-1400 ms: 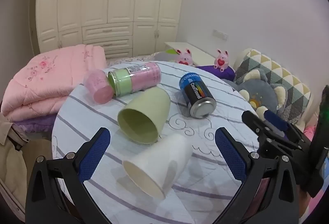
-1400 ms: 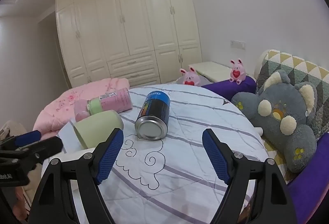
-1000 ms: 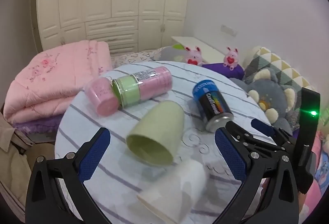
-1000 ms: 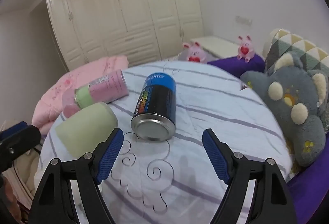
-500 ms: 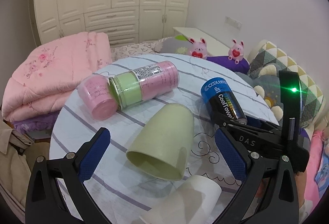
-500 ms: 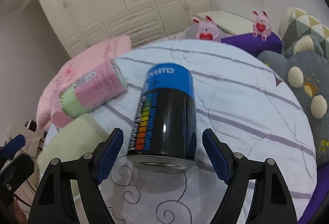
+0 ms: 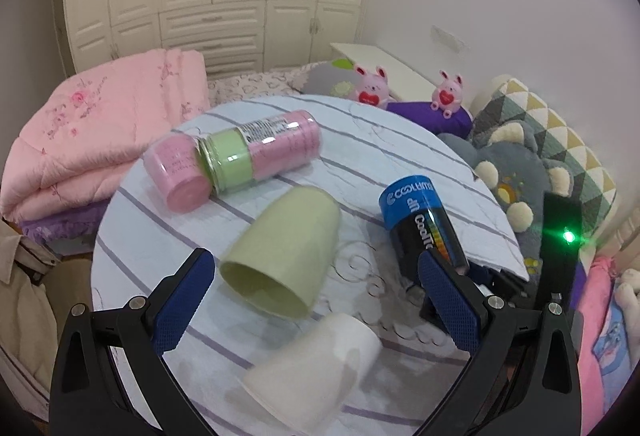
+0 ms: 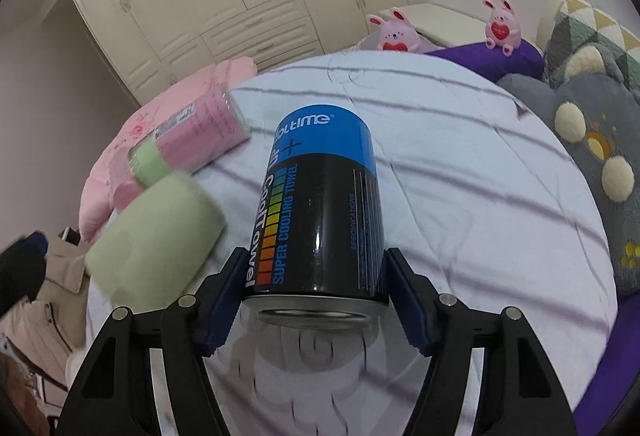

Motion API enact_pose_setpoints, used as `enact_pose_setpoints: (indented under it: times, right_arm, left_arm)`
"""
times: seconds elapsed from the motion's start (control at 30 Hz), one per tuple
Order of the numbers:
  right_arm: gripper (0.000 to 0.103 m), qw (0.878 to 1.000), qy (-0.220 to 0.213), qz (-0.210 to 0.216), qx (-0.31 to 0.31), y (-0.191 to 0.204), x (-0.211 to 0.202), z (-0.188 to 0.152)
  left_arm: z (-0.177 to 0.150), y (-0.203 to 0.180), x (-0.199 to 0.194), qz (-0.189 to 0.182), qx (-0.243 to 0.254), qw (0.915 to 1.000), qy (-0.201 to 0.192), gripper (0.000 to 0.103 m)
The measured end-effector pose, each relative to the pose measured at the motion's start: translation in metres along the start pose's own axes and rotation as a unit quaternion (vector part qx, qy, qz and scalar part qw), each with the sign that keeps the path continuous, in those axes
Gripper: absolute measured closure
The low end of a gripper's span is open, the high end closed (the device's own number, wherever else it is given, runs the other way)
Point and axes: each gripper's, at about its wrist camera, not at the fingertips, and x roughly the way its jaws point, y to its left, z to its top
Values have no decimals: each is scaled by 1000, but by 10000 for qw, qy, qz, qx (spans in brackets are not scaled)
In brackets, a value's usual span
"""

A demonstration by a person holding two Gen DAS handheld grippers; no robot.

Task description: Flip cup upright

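Right hand-held gripper (image 8: 314,302) is clamped on the black-and-blue can (image 8: 320,211) lying at table (image 8: 460,163) centre, left hand-held gripper (image 7: 316,296) apart over the green cup (image 7: 282,252) at 9 o'clock; best pivot slowly, base down.

wrist views, both facing table (image 7: 132,220), right nearer

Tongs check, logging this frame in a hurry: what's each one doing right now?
Left tongs: open, holding nothing, above the green cup.
Right tongs: closed on the black-and-blue can.
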Motion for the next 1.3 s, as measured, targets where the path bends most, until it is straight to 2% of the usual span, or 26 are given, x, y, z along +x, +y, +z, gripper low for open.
enact_pose_setpoints:
  times: [0.17, 0.37, 0.4, 0.47, 0.6, 0.7, 0.77, 0.83, 0.97, 1.13, 1.3]
  right_arm:
    - [34, 9999, 34, 108, 124, -6, -18, -25]
    - [34, 9982, 91, 517, 285, -14, -28, -37]
    - [32, 9977, 102, 594, 310, -16, -29, -36]
    - [19, 9968, 30, 723, 331, -19, -33, -35]
    - [19, 9938, -353, 1034, 226, -27, -55, -36]
    - [19, 9953, -482, 840, -5, -30, -65, -38]
    - [19, 9976, -549, 375, -192, -33, -68, -37]
    - [19, 9983, -499, 93, -299, -37, -68, -36]
    - [19, 9977, -483, -122, -467, -46, -70, -33]
    - [19, 9984, -520, 152, -148, -65, -66, -38]
    - [19, 9986, -524, -3, 41, -78, -64, -46]
  left_arm:
    - [-10, -17, -1, -100, 30, 9998, 184, 0]
    - [-15, -46, 1, -189, 58, 9989, 426, 0]
    - [-15, -50, 1, -175, 48, 9988, 446, 0]
    - [-13, -59, -1, -162, 6, 9989, 438, 0]
    - [-11, -77, -3, -115, 63, 9993, 359, 0]
    - [-10, -89, 0, -90, 84, 9992, 382, 0]
    - [-10, -96, 5, -88, 78, 9990, 439, 0]
    - [-10, -103, 9, -102, 75, 9987, 485, 0]
    - [-9, -117, 18, -20, 137, 9982, 584, 0]
    - [-8, -127, 34, 20, 85, 9970, 773, 0]
    - [-6, -134, 49, 63, 82, 9956, 930, 0]
